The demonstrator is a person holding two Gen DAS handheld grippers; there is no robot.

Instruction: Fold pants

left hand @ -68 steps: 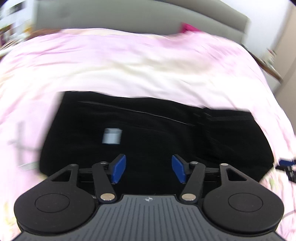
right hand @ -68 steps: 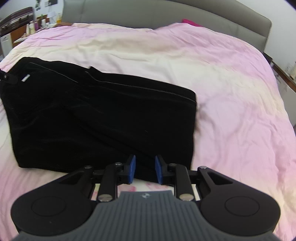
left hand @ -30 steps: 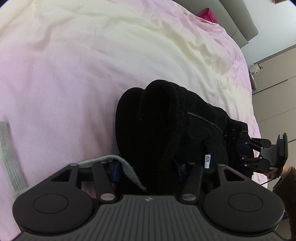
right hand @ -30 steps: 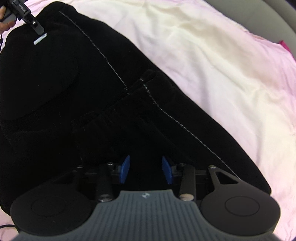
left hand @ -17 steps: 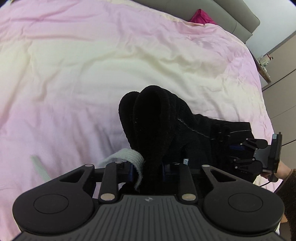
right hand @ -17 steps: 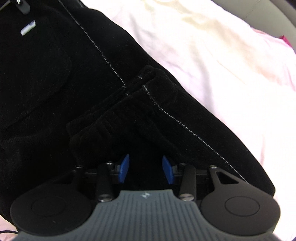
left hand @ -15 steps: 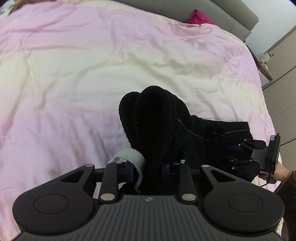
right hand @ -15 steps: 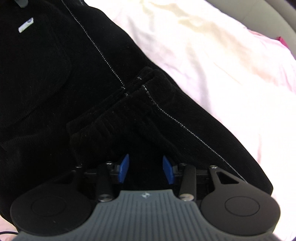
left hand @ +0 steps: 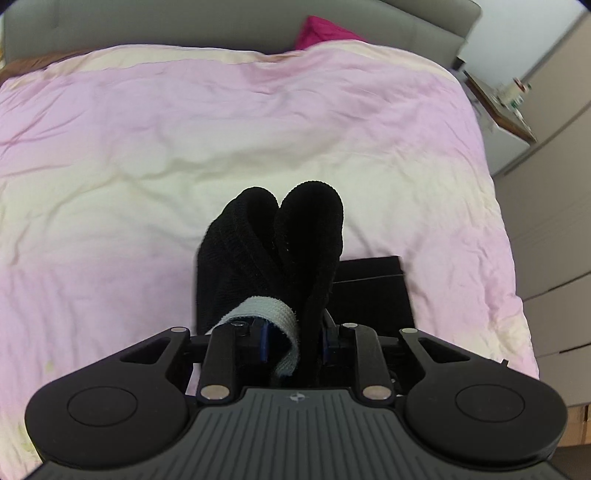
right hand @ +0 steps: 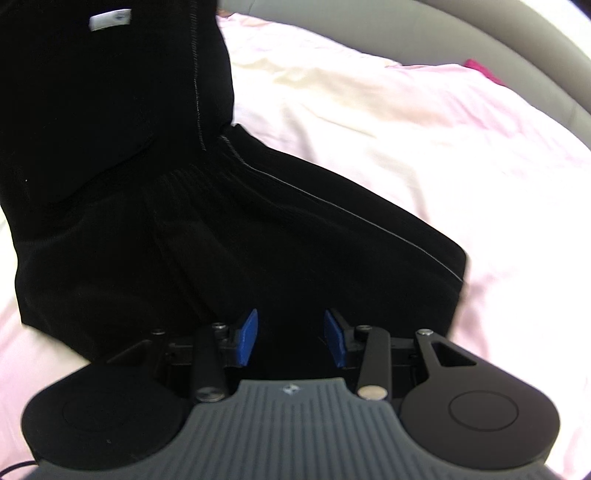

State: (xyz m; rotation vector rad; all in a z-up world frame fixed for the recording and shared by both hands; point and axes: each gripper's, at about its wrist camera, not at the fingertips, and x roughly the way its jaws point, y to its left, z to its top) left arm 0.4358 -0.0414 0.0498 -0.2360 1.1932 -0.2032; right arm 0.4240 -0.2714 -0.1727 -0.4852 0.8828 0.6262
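Observation:
Black pants [right hand: 184, 221] lie on the pink bed cover; their left part rises up off the bed, with a white label [right hand: 110, 19] near the top. In the left wrist view my left gripper [left hand: 293, 334] is shut on a bunched fold of the pants [left hand: 273, 240] and a grey drawstring [left hand: 273, 314], held above the bed. The flat part of the pants [left hand: 373, 295] lies below and to the right. My right gripper [right hand: 290, 338] has its blue pads [right hand: 246, 339] apart, with black fabric between and under them.
The pink and cream bed cover [left hand: 147, 147] fills both views. A grey headboard [left hand: 184, 22] and a magenta cushion [left hand: 325, 31] are at the far end. A bedside table [left hand: 506, 110] with small items and pale cabinets [left hand: 554, 221] stand to the right.
My left gripper has lifted the bunched end of the pants higher and swung toward the headboard. The pants' left part now stands up steeply. My right gripper stays put, pads apart.

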